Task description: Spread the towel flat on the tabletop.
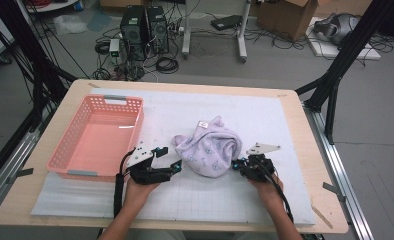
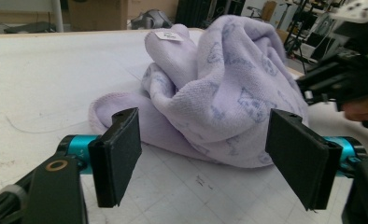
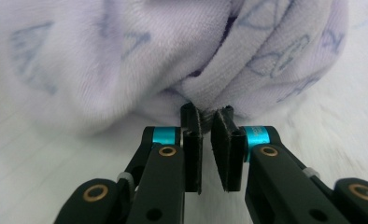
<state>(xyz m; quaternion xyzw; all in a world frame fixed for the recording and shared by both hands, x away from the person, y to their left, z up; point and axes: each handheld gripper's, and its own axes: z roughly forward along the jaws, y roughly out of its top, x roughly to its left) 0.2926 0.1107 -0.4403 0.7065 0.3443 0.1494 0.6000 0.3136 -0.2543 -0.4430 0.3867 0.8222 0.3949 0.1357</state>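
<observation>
The tabletop (image 1: 305,150) carries a white mat (image 1: 265,120) that covers most of it. On the mat's left side sits a pink basket (image 1: 65,150), with nothing in it. Near the middle of the mat lies a lilac towel (image 1: 210,147), bunched into a heap, with a small white tag (image 1: 203,124) showing on top. The left gripper (image 1: 167,160) rests on the mat between basket and towel, pointing at the towel's left edge; its jaws are spread wide with nothing between them, the cloth lying just beyond the pads (image 2: 121,154). The right gripper (image 3: 206,123) is at the towel's right edge, its jaws clenched on a fold of the cloth at their tips.
</observation>
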